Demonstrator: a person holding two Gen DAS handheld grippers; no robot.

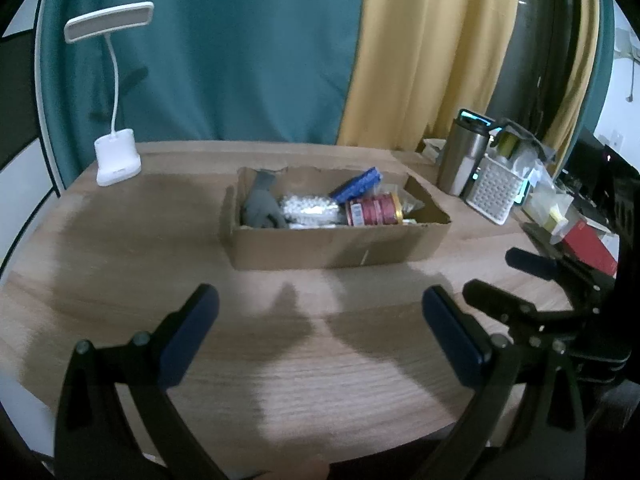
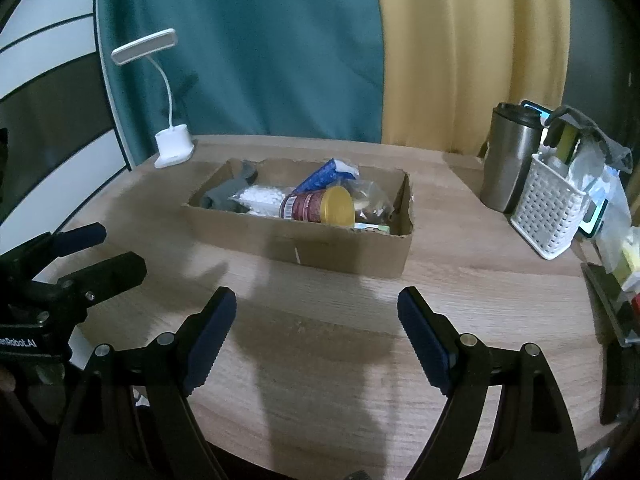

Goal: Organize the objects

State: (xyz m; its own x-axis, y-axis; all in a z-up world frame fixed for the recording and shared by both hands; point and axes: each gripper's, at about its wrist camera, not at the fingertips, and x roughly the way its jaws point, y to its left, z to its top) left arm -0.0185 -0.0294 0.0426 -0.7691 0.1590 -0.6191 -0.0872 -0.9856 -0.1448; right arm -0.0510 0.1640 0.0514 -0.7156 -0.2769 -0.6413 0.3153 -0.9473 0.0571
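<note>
A low cardboard box (image 1: 340,242) (image 2: 304,246) stands mid-table. Inside lie a red can with a gold lid (image 1: 374,209) (image 2: 320,206), a grey glove (image 1: 262,206) (image 2: 226,196), a bag of white beads (image 1: 310,210) (image 2: 260,198), a blue packet (image 1: 356,186) (image 2: 322,176) and a clear bag (image 2: 370,196). My left gripper (image 1: 318,308) hovers open over bare table in front of the box, nothing between its fingers. My right gripper (image 2: 316,308) is likewise open and empty before the box. Each gripper shows at the edge of the other's view: the right one (image 1: 516,276), the left one (image 2: 108,252).
A white desk lamp (image 1: 118,160) (image 2: 174,146) stands at the back left. At the right are a steel tumbler (image 1: 462,156) (image 2: 510,160), a white perforated basket (image 1: 496,192) (image 2: 550,212) with plastic bags, and a red box (image 1: 588,248). Teal and yellow curtains hang behind the wooden table (image 1: 120,240).
</note>
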